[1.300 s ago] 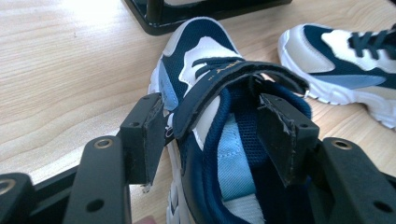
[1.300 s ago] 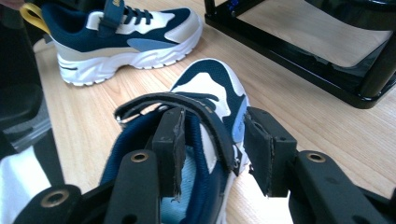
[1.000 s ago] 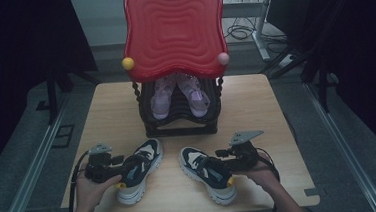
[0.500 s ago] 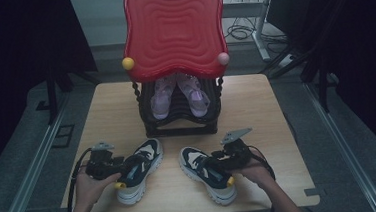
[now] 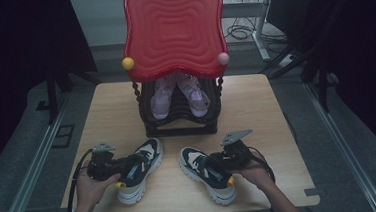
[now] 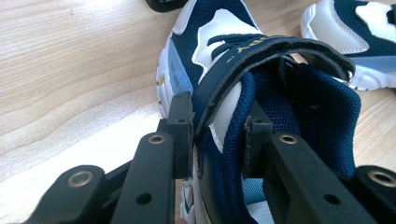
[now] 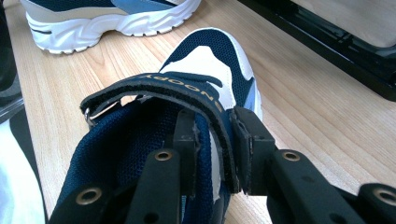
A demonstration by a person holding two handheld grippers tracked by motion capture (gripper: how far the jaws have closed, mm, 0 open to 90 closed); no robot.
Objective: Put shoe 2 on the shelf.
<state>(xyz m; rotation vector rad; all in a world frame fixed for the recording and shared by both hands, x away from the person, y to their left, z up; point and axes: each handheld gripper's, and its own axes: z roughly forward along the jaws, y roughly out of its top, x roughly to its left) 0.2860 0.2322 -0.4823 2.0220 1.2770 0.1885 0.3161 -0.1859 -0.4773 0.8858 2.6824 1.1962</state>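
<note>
Little changed from a second ago: right gripper (image 5: 219, 165) tipped slightly, grey plate now angled up; left gripper (image 5: 114, 167) and both shoes seemingly unmoved. Left shoe (image 5: 137, 170) and right shoe (image 5: 207, 173) flat on table (image 5: 256, 106) near front edge, toes fanned outward toward rack (image 5: 182, 117), heels toward person, well apart from each other. Left gripper (image 6: 214, 135) pinching left shoe (image 6: 219, 70) at collar: one jaw outside on the side wall beneath the strap end, other jaw inside the opening, padded edge between. Right gripper (image 7: 214, 149) likewise clamped on right shoe (image 7: 205, 70), jaws nearly together across collar and strap (image 7: 159, 91) end, strap fastened over instep. Collar grip probably chosen as thin, firm edge fit for narrow jaws, leaving soles free to lift level. Each shoe taken from its outer side, hands (image 5: 89, 188) low behind heels, so both can likely be carried forward together. Rack under red panel (image 5: 173, 32) already holding lilac pair (image 5: 177, 94), toes down and outward on slanted shelf; judged destination for navy pair, slot not discernible. Soles apparently resting on wood, lift not yet begun. Risk: collar folding under load, shoe swinging toe-down.
</note>
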